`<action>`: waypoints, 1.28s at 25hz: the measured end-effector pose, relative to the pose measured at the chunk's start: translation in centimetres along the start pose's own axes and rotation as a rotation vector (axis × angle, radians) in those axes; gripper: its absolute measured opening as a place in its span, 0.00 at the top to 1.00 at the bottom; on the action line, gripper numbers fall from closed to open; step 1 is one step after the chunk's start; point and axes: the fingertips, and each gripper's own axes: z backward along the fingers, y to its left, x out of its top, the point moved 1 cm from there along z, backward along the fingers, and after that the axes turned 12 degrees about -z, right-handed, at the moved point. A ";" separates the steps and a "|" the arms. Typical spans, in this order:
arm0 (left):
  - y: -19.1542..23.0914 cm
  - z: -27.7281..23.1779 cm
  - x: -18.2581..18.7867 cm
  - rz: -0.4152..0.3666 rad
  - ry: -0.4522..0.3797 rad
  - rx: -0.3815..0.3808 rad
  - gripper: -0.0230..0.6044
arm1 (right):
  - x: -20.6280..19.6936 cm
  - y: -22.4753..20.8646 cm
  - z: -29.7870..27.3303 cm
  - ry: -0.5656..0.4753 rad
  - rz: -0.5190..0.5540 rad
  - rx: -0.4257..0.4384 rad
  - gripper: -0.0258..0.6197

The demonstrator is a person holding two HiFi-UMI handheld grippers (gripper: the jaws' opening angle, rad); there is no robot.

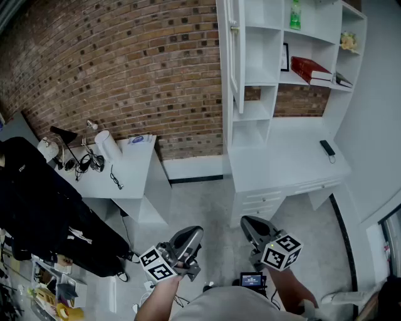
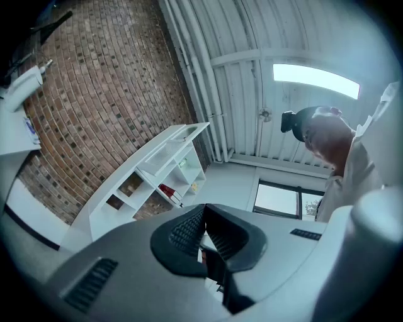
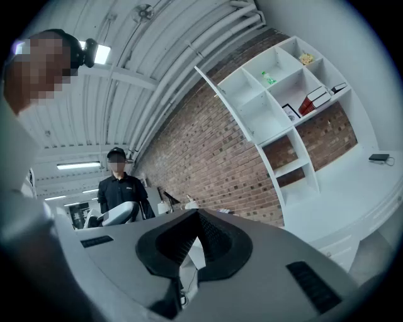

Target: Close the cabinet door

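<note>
The white shelf cabinet (image 1: pixel 294 63) stands against the brick wall at the upper right. Its door (image 1: pixel 235 50) is swung out toward me and seen almost edge-on, with a small knob (image 1: pixel 234 28) on it. The right gripper view shows the door (image 3: pixel 228 105) as a thin slanted panel at the cabinet's left side. Both grippers are low in the head view, well short of the cabinet. My left gripper (image 1: pixel 195 231) (image 2: pixel 203 209) is shut with nothing in it. My right gripper (image 1: pixel 245 221) (image 3: pixel 198 215) is shut and empty too.
A white desk (image 1: pixel 282 163) with drawers sits under the shelves, a dark remote (image 1: pixel 327 148) on it. The shelves hold a red book (image 1: pixel 311 68) and a green bottle (image 1: pixel 295 15). A white side table (image 1: pixel 135 166) with a lamp stands left. Another person (image 3: pixel 119 188) stands behind.
</note>
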 end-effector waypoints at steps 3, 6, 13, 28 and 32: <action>0.1 0.3 0.1 0.001 0.001 -0.002 0.95 | -0.4 0.4 -0.2 0.004 0.002 -0.003 0.92; 0.2 0.4 0.1 0.002 0.004 -0.008 0.95 | -0.6 0.6 -0.2 0.006 0.006 -0.009 0.92; 0.0 0.2 0.1 0.008 0.010 -0.034 0.95 | -0.8 0.7 0.3 0.001 0.016 -0.031 0.92; 0.7 -0.5 1.0 -0.005 0.025 -0.067 0.95 | 0.3 0.3 0.0 -0.038 0.081 -0.093 0.91; 1.5 -0.8 1.5 -0.018 0.022 -0.075 0.95 | 1.1 0.1 -0.2 -0.074 0.128 -0.125 0.91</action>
